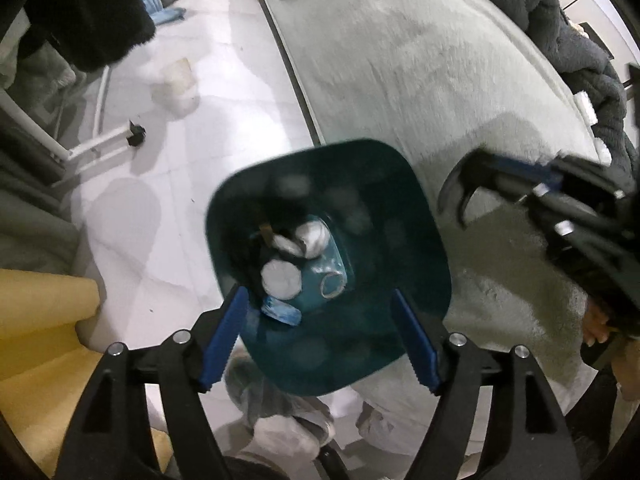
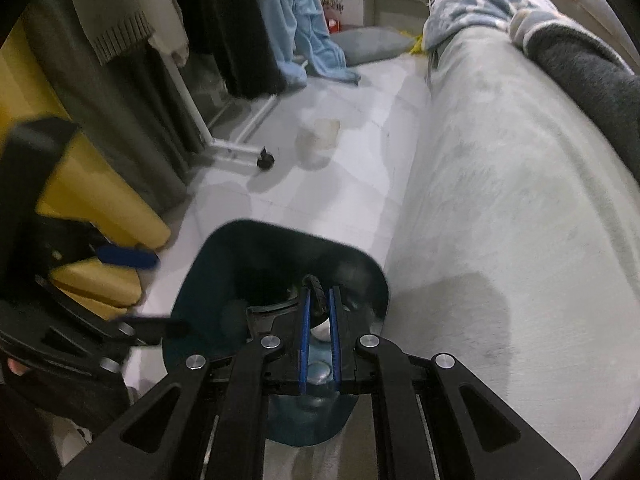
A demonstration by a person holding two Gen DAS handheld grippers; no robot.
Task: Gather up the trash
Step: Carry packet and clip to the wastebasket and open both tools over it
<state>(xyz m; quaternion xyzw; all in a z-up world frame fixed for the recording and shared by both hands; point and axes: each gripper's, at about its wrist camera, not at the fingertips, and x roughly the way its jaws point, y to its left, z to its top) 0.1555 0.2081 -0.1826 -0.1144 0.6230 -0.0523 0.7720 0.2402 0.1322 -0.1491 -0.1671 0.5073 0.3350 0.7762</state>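
A teal trash bin (image 1: 420, 208) stands on the floor beside the bed. Inside it lie white tissue wads (image 1: 280, 278), a blue wrapper (image 1: 280, 312) and a clear plastic bottle (image 1: 332, 272). My left gripper (image 1: 318, 294) hangs open over the bin's mouth, with nothing between its blue pads. My right gripper (image 2: 320, 294) is shut on a thin, curved black strip (image 2: 314, 282) and holds it just above the bin (image 2: 224, 272). In the left wrist view the strip (image 1: 456, 192) curls down from the right gripper (image 1: 516, 184), right of the bin. The left gripper (image 2: 172, 294) shows at the left of the right wrist view.
A bed with a pale fleece cover (image 2: 500, 200) runs along the right, with a dark grey blanket (image 1: 580, 40) on it. On the white floor stand a cloudy plastic cup (image 2: 318, 140) and a white clothes rack with a black castor (image 2: 264, 162). Yellow cushions (image 2: 100, 200) lie at the left.
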